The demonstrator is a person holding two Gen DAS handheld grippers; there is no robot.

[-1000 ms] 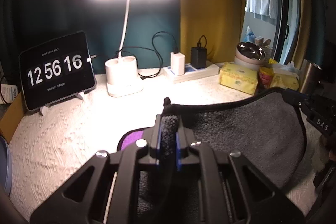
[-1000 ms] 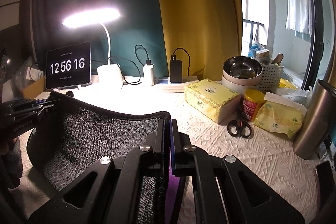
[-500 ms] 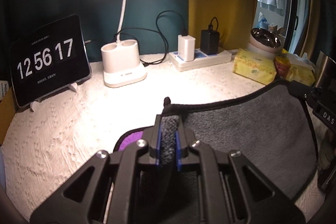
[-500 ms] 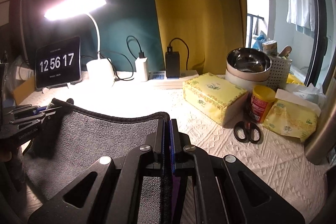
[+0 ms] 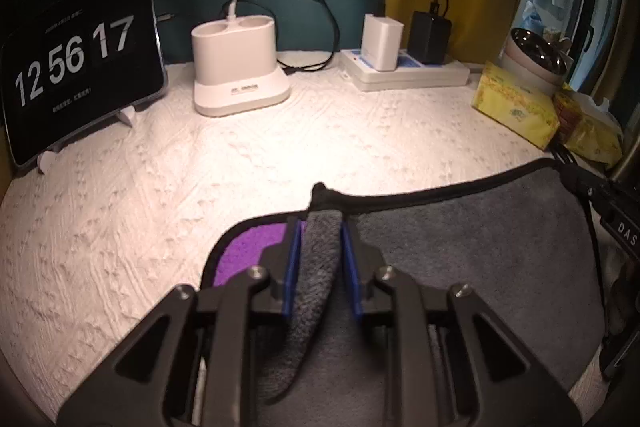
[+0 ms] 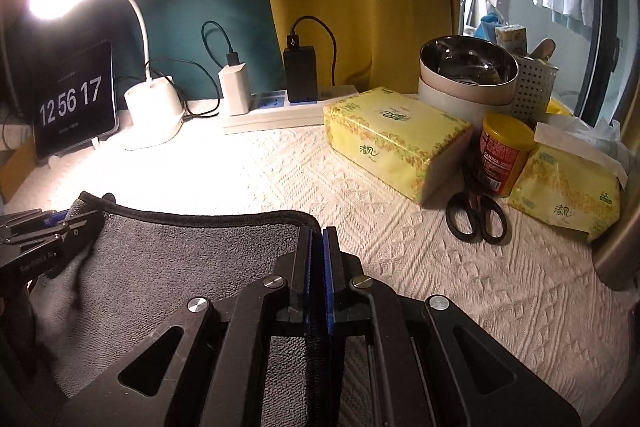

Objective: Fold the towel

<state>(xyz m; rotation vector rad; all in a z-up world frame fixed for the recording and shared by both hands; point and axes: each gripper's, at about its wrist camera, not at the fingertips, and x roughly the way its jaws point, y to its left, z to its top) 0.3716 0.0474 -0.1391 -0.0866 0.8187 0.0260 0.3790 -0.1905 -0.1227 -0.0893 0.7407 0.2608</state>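
Observation:
The towel [image 5: 472, 247] is grey with a black hem and a purple underside [image 5: 248, 247]. It lies doubled over, low on the white cloth. My left gripper [image 5: 320, 227] is shut on the towel's left corner, and a thick grey fold fills the gap between the blue pads. My right gripper [image 6: 318, 231] is shut on the towel's right corner [image 6: 296, 219], with the pads nearly touching. The right gripper shows in the left wrist view [image 5: 600, 195], and the left gripper shows in the right wrist view [image 6: 60, 223]. The hem [image 6: 200, 217] runs nearly straight between them.
At the back stand a clock tablet [image 5: 76, 63], a white lamp base [image 5: 236, 75] and a power strip with chargers [image 5: 404, 67]. At the right are tissue packs [image 6: 392, 139], black scissors [image 6: 476, 215], a red can [image 6: 504, 155], a steel bowl [image 6: 468, 67] and a metal flask [image 6: 624, 235].
Both grippers have moved forward and down with the towel's corners. The raised, sagging towel has come down flatter over its purple side. The clock went from 16 to 17.

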